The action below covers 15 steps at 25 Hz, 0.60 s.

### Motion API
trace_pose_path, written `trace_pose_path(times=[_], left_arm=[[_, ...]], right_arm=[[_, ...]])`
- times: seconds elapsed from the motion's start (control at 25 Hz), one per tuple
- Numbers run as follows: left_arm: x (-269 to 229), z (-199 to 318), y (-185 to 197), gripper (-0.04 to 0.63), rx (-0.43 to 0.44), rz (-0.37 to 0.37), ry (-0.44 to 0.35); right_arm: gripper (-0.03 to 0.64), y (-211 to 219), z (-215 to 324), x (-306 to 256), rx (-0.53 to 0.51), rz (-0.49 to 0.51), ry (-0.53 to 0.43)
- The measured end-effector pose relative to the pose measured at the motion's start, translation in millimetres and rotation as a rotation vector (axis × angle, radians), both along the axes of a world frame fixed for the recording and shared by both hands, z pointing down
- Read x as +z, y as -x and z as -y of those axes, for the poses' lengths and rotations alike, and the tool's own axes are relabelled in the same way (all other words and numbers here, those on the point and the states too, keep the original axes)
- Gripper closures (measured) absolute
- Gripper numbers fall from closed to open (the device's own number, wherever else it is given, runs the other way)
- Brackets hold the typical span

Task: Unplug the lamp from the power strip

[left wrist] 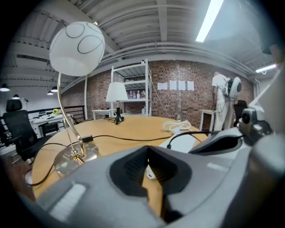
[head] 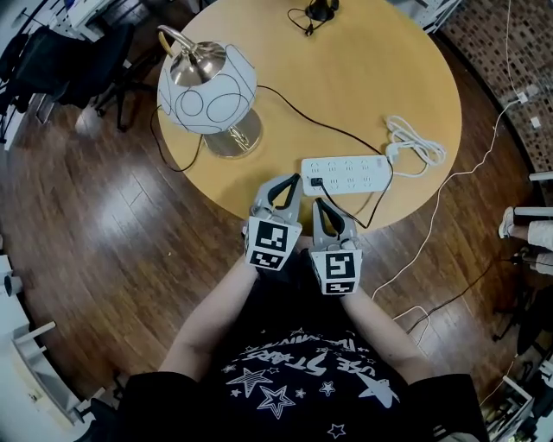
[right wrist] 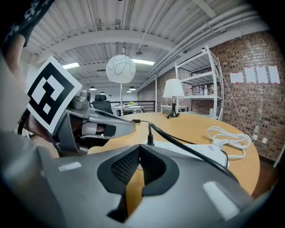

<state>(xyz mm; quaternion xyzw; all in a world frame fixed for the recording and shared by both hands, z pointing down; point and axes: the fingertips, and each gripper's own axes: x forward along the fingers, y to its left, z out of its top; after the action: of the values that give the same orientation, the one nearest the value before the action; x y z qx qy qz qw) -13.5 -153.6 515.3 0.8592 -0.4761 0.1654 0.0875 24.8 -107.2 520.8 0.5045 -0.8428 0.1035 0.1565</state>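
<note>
A desk lamp with a white globe shade (head: pixel 207 91) and a brass base (head: pixel 233 138) stands at the left of the round wooden table (head: pixel 389 60). Its black cord (head: pixel 302 110) runs to a black plug (head: pixel 316 182) seated in the left end of the white power strip (head: pixel 346 173). My left gripper (head: pixel 295 179) is shut and holds nothing, its tips just left of the plug. My right gripper (head: pixel 318 204) is shut and holds nothing too, just in front of the strip at the table's near edge. The right gripper view shows the plug (right wrist: pixel 150 139) upright in the strip (right wrist: pixel 196 151).
The strip's white cord (head: pixel 416 142) lies coiled to its right. A small black stand (head: pixel 321 10) with its cable sits at the table's far side. A white cable (head: pixel 449 186) trails over the wooden floor at right. Dark chairs (head: pixel 60 52) stand at far left.
</note>
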Motion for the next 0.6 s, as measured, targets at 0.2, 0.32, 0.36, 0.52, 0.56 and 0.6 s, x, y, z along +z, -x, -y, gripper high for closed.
trace_pose_path(times=[0.2, 0.32, 0.36, 0.52, 0.56, 0.6], left_arm=[[12, 16, -9, 0.591, 0.078, 0.013, 0.035], [19, 23, -14, 0.591, 0.115, 0.024, 0.060], [21, 25, -15, 0.591, 0.127, 0.028, 0.067], [29, 29, -22, 0.591, 0.178, 0.023, 0.108], [30, 30, -24, 0.591, 0.192, 0.026, 0.116], [32, 31, -25, 0.591, 0.206, 0.031, 0.124]], right_arm=[[0.609, -7, 17, 1, 0.075, -0.055, -0.018], [0.607, -11, 25, 3, 0.105, -0.068, -0.007], [0.607, -11, 27, 4, 0.104, -0.074, -0.004], [0.595, -6, 32, 8, 0.062, -0.131, 0.004], [0.591, -6, 33, 8, 0.057, -0.143, 0.002], [0.582, -6, 34, 8, 0.055, -0.151, 0.000]])
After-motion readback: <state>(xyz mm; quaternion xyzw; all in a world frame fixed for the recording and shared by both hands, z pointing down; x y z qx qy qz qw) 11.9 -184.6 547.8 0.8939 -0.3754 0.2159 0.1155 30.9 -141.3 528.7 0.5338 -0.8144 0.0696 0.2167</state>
